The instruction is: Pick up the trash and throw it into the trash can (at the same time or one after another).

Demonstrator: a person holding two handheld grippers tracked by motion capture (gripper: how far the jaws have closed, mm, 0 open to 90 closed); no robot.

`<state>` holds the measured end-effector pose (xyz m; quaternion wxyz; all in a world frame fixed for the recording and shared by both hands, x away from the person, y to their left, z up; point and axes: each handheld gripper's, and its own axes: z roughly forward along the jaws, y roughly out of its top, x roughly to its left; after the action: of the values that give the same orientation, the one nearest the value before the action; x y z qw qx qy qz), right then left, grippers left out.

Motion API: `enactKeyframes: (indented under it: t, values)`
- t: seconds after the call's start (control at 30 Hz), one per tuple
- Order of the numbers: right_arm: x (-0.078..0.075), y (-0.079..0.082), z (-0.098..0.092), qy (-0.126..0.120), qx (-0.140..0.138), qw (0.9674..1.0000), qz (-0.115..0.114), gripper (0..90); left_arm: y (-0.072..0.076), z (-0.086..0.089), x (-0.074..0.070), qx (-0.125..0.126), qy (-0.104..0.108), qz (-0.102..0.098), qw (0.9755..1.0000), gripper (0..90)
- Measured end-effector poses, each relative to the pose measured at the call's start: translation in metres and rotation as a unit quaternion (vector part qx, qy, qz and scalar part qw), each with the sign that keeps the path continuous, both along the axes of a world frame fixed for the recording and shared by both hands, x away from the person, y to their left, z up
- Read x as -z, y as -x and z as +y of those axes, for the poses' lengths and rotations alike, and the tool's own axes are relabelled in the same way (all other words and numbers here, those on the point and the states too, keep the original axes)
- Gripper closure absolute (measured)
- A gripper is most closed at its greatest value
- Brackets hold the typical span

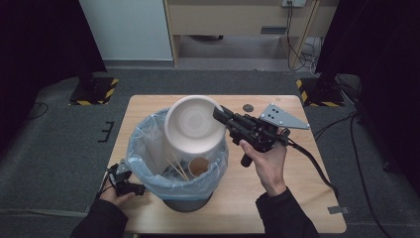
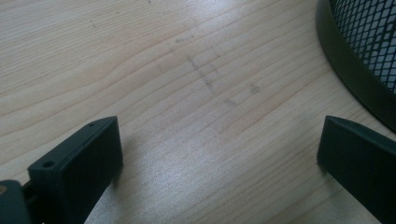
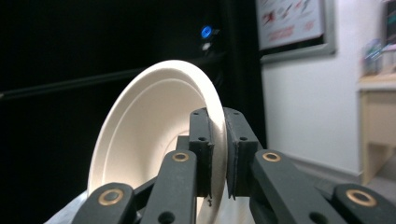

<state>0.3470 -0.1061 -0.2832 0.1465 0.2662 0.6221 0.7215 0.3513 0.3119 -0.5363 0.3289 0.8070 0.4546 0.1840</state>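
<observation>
Above the lined waste bin [image 1: 178, 168], the right tongs [image 1: 218, 113] hold a white paper plate [image 1: 194, 130] by its rim, tilted on edge over the bin's mouth. From the right gripper view the two pads sit nearly together with the plate [image 3: 154, 140] rim pinched between them, so the plate is not yet let go. Inside the blue liner [image 1: 143, 163] a brown paper cup [image 1: 198, 166] and some wooden sticks [image 1: 177, 168] already lie, which suggests part of the clearing is done. A small dark disc [image 1: 248, 107] lies on the desk [image 1: 297, 198] beyond the bin. The left tongs [image 1: 124, 186] rest low by the bin's near left side, jaws spread wide over bare wood with nothing between them, the mesh bin wall [image 2: 369, 51] just beside. What looks left: lowering or releasing the plate into the bin.
</observation>
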Motion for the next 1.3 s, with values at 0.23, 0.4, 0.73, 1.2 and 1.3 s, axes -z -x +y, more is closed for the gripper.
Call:
enactKeyframes:
  t: [0.23, 0.4, 0.73, 1.2, 1.3]
  values:
    - [-0.002, -0.003, -0.004, 0.013, -0.003, 0.9999, 0.008, 64.5, 0.0, 0.0, 0.0, 0.0, 0.0, 0.0, 1.0, 0.0]
    - [-0.011, -0.004, -0.022, 0.034, 0.056, 0.9979, -0.005, 50.2, 0.0, 0.0, 0.0, 0.0, 0.0, 0.0, 1.0, 0.0]
    - [0.019, -0.013, -0.057, 0.037, 0.127, 0.9909, 0.026, 36.3, 0.0, 0.0, 0.0, 0.0, 0.0, 0.0, 1.0, 0.0]
    - [0.157, -0.027, -0.121, 0.156, 0.187, 0.9541, 0.173, 27.4, 0.0, 0.0, 0.0, 0.0, 0.0, 0.0, 1.0, 0.0]
    - [0.183, -0.028, -0.134, 0.181, 0.192, 0.9418, 0.208, 26.1, 0.0, 0.0, 0.0, 0.0, 0.0, 0.0, 1.0, 0.0]
